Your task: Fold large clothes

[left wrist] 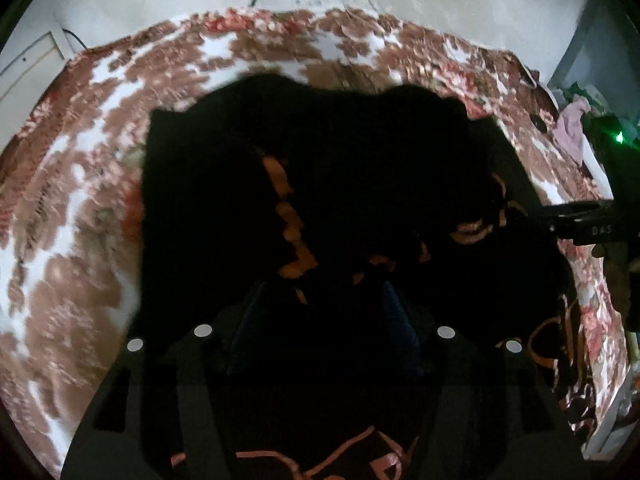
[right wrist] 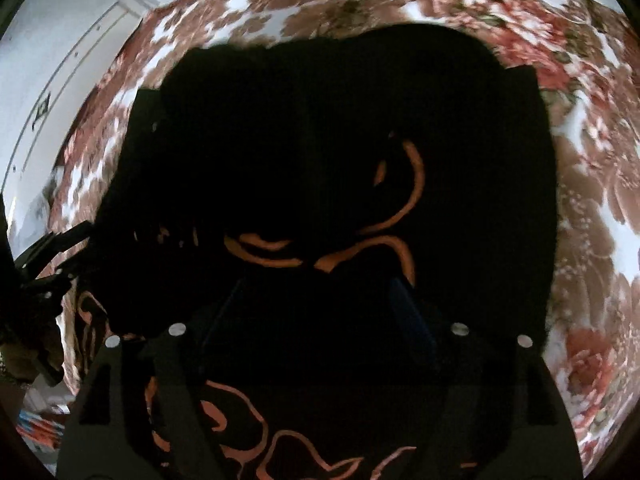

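Black garment with orange print spread on flowered bed, bunched between fingers of left hand-held gripper and right hand-held gripper; pinch cannot be told in darkness.

Black garment, apparently orange-lined; floral bedspread.

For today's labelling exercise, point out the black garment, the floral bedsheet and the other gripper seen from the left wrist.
black garment point(left wrist: 360, 152): left wrist view, plain dark upper fabric.
floral bedsheet point(left wrist: 72, 208): left wrist view, bare patterned area at left.
right gripper point(left wrist: 592, 224): left wrist view, its dark body at right edge.
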Demonstrator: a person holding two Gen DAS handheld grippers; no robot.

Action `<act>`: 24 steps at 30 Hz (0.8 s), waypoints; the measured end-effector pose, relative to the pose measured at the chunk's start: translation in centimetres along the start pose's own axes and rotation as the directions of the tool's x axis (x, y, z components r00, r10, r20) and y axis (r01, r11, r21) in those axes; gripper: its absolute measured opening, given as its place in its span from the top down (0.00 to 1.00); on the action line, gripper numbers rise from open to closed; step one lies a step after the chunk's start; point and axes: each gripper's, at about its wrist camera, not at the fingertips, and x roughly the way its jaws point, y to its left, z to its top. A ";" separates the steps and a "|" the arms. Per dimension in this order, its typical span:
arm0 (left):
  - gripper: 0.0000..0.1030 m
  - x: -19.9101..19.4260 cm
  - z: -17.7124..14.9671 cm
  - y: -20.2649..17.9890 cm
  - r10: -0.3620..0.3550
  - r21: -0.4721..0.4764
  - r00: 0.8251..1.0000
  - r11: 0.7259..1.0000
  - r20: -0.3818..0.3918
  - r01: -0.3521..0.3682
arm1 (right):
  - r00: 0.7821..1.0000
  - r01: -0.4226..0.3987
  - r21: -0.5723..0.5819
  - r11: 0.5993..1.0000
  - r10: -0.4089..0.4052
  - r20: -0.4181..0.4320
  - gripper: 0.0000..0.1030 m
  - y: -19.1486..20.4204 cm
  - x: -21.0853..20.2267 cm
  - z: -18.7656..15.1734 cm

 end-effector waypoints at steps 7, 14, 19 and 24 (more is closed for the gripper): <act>0.40 2.1 7.2 2.3 -0.128 -0.062 0.990 0.989 0.058 0.132 | 0.996 -0.028 -0.084 0.996 0.035 0.085 0.21 1.4 -0.1 6.8; 0.82 8.7 7.9 -0.2 -0.204 -0.015 0.974 0.979 -0.101 0.204 | 0.997 -0.077 -0.135 0.988 0.079 0.012 0.32 3.4 4.1 8.2; 0.95 6.6 7.3 -1.0 -0.214 0.003 0.975 0.977 -0.050 0.215 | 0.998 -0.051 -0.185 0.981 0.056 0.024 0.89 4.3 3.4 7.5; 0.95 0.9 6.6 -2.7 -0.258 0.066 0.966 0.964 0.013 0.257 | 0.992 -0.078 -0.293 0.953 0.104 0.075 0.90 6.5 -2.2 5.2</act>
